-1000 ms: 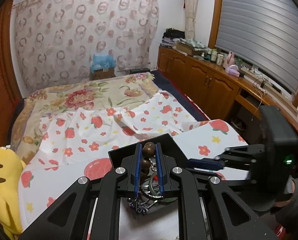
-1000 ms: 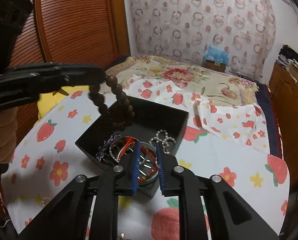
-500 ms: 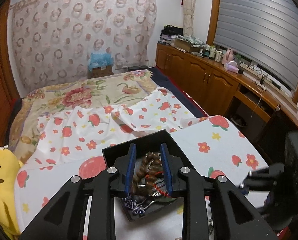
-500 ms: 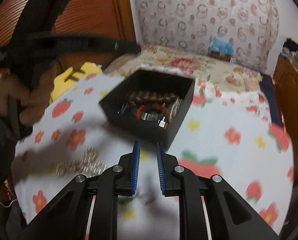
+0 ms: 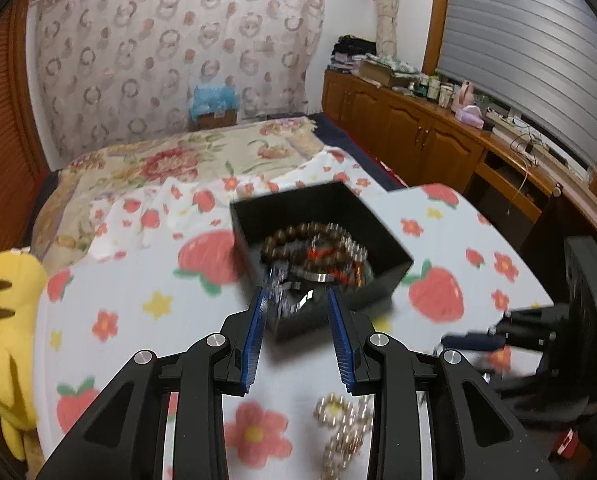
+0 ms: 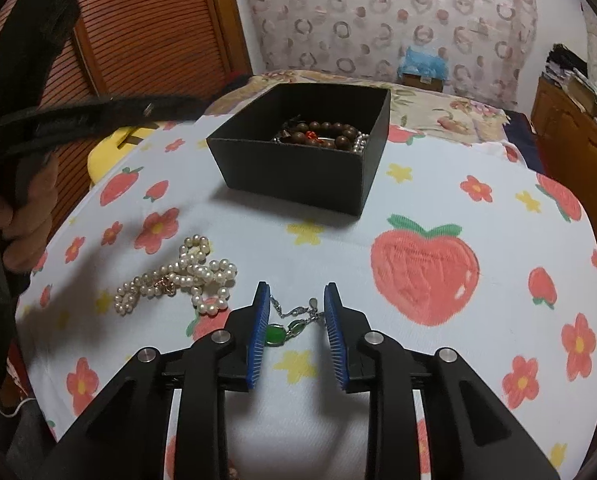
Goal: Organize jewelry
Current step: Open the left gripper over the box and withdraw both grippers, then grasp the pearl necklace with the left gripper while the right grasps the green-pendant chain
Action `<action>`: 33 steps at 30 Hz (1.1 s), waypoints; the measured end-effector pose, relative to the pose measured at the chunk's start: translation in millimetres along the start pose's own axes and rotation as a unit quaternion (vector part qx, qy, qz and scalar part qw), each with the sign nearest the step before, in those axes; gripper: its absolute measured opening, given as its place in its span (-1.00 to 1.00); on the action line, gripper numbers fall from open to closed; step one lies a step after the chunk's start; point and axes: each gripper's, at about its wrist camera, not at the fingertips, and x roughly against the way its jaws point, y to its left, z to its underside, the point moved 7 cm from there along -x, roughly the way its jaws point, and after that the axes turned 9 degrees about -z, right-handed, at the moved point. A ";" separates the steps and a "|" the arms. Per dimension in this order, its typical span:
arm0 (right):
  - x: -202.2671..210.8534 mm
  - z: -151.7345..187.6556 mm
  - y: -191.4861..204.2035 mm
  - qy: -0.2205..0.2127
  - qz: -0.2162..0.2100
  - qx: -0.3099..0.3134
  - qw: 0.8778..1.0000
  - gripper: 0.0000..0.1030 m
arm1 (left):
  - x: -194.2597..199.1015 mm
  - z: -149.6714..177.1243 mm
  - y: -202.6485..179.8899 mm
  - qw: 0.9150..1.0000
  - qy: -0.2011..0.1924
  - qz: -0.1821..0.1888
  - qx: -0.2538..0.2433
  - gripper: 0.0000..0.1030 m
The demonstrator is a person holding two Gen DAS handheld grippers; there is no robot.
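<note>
Left hand-held gripper: jaws opening, nothing between them. It has let go of the brown bead bracelet, which now lies in the black box, and pulled back. Right hand-held gripper: jaws opening, straddling the green pendant chain on the desk, pads not touching. Pearl necklace waits just left. Two pieces left, I'd say.

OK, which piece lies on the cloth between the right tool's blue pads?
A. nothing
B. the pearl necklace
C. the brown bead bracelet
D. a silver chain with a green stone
D: the silver chain with a green stone lies between the opening right tool's pads, untouched; the pearl necklace lies left of it, the brown bead bracelet in the black box.
</note>
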 end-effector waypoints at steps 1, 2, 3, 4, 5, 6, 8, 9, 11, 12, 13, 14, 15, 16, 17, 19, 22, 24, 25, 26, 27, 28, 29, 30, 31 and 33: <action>-1.6 1.7 0.6 0.002 0.004 -0.002 1.000 -0.41 | 1.2 4.1 0.8 1.000 0.002 -0.002 0.000 -0.43; -3.5 3.0 1.3 0.005 0.012 -0.001 1.000 -0.41 | 1.8 10.1 2.3 1.000 0.006 -0.005 0.000 -0.43; -4.7 3.7 1.5 0.006 0.016 -0.002 1.000 -0.41 | 2.2 15.2 2.1 1.000 0.010 -0.005 0.000 -0.43; -5.7 4.7 1.6 0.008 0.018 -0.005 1.000 -0.41 | 2.3 19.5 2.5 1.000 0.013 -0.006 0.000 -0.43; -7.3 5.3 1.4 0.009 0.022 -0.008 1.000 -0.38 | 2.1 24.9 3.3 1.000 0.018 -0.007 0.000 -0.43; -8.7 5.7 1.4 0.011 0.027 -0.010 1.000 -0.33 | 2.3 29.0 3.9 1.000 0.020 -0.009 -0.001 -0.43; -9.6 7.3 3.5 0.012 0.032 -0.009 0.999 -0.29 | 3.1 38.5 3.9 1.000 0.025 -0.010 -0.002 -0.43; -10.0 7.7 4.7 0.015 0.037 -0.007 0.999 -0.29 | 3.3 41.4 2.5 1.000 0.026 -0.010 -0.002 -0.43; -10.6 9.0 5.4 0.019 0.037 -0.009 0.999 -0.29 | 4.1 50.0 1.5 0.999 0.033 -0.007 -0.003 -0.43; -10.6 10.2 5.7 0.022 0.037 -0.011 0.999 -0.29 | 4.6 54.8 1.2 0.999 0.036 -0.006 -0.005 -0.43; -10.5 11.1 5.9 0.024 0.040 -0.009 0.999 -0.29 | 5.1 59.5 1.2 0.999 0.040 -0.006 -0.006 -0.43; -10.3 12.5 6.4 0.026 0.044 -0.006 0.999 -0.29 | 5.2 63.0 0.8 0.999 0.042 -0.006 -0.008 -0.43; -9.5 13.6 6.3 0.030 0.050 -0.002 0.998 -0.29 | 5.8 65.6 0.2 0.999 0.044 -0.007 -0.010 -0.43; -8.6 14.8 5.9 0.032 0.052 -0.001 0.998 -0.29 | 6.5 67.5 -0.3 0.999 0.045 -0.007 -0.011 -0.43; -7.3 16.0 4.7 0.035 0.057 0.000 0.998 -0.29 | 7.8 71.0 -0.6 0.999 0.047 -0.006 -0.011 -0.43; -4.5 19.0 1.2 0.039 0.067 0.003 0.997 -0.29 | 9.7 75.0 -1.4 0.999 0.050 -0.002 -0.011 -0.43; -0.1 20.6 -7.4 0.042 0.075 -0.005 0.996 -0.29 | 12.1 82.1 -3.0 0.998 0.055 -0.001 -0.015 -0.43; 1.2 20.7 -9.6 0.041 0.074 -0.010 0.996 -0.29 | 14.0 87.2 -4.9 0.998 0.060 0.003 -0.017 -0.43; 2.2 21.1 -10.2 0.041 0.070 -0.015 0.997 -0.29 | 14.0 88.7 -6.8 0.998 0.061 0.004 -0.019 -0.43; 2.4 21.7 -10.2 0.041 0.067 -0.017 0.997 -0.29 | 14.3 91.3 -8.8 0.998 0.064 0.005 -0.022 -0.43; 2.6 22.3 -9.6 0.041 0.063 -0.020 0.997 -0.29 | 14.2 94.4 -10.9 0.997 0.067 0.005 -0.026 -0.43; 2.5 23.6 -9.2 0.041 0.059 -0.021 0.997 -0.29 | 13.8 96.2 -13.1 0.997 0.069 0.006 -0.029 -0.43; 1.7 24.4 -8.1 0.043 0.057 -0.020 0.997 -0.29 | 13.3 97.9 -14.4 0.997 0.071 0.007 -0.031 -0.43; 1.6 24.8 -7.8 0.042 0.060 -0.017 0.997 -0.29 | 12.4 100.0 -16.1 0.997 0.074 0.009 -0.033 -0.43; 1.2 25.6 -5.7 0.041 0.061 -0.016 0.997 -0.29 | 11.5 101.8 -17.5 0.996 0.076 0.009 -0.034 -0.43; 0.4 25.4 -5.1 0.040 0.061 -0.015 0.997 -0.29 | 9.9 103.3 -19.6 0.996 0.080 0.012 -0.034 -0.43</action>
